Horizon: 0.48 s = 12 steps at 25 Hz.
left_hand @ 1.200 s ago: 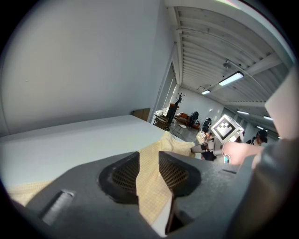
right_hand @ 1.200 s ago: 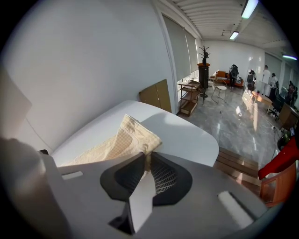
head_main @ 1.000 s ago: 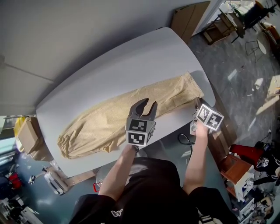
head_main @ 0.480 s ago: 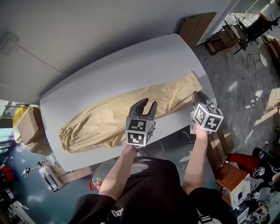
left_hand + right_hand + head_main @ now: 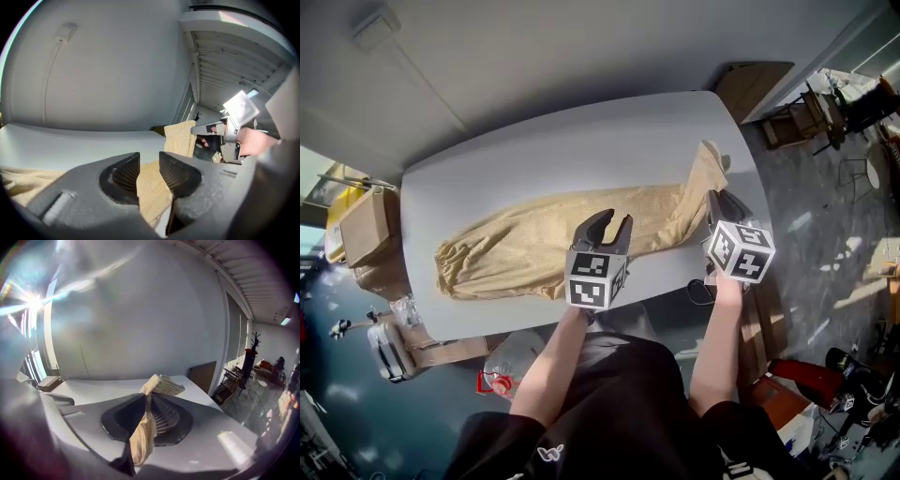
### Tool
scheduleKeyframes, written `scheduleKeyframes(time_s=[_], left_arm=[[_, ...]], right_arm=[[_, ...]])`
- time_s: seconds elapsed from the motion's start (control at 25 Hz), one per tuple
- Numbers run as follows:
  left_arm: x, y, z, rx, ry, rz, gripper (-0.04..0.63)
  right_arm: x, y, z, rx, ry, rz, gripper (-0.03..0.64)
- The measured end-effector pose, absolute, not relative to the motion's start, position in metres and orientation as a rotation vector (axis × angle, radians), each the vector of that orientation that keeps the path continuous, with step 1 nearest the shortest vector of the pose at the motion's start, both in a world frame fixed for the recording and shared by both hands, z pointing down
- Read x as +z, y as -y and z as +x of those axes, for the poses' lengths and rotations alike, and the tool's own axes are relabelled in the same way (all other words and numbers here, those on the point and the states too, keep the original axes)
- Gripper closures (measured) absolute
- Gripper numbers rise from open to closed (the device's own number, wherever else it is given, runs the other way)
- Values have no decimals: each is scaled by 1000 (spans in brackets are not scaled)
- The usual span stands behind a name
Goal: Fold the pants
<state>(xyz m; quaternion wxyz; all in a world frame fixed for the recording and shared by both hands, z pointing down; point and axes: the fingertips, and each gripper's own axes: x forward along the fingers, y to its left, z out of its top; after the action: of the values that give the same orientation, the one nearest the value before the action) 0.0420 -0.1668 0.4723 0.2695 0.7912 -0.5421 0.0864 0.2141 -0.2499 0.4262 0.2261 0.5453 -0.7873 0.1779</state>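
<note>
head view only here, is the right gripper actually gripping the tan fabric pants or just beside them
Observer: Gripping. The right gripper has its jaws shut on a bunched fold of the tan fabric pants.
Operator: and the left one
Observer: The left gripper pinches the pants' edge between its ribbed pads.
Operator: is the right end off the table
Observer: Yes, the left gripper view shows that end standing upright above the pale grey table.

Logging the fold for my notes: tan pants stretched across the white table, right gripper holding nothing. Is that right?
Not quite. The right gripper is not empty: its jaws are shut on one end of the tan pants, as the right gripper view shows. The pants do stretch across the white table.
</note>
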Motion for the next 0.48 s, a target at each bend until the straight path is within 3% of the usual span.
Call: scheduleKeyframes(time_s=[0.48], left_arm=[[475, 128, -33, 155, 1595, 2004, 460]], right_arm=[[431, 214, 46, 259, 2362, 1042, 566]])
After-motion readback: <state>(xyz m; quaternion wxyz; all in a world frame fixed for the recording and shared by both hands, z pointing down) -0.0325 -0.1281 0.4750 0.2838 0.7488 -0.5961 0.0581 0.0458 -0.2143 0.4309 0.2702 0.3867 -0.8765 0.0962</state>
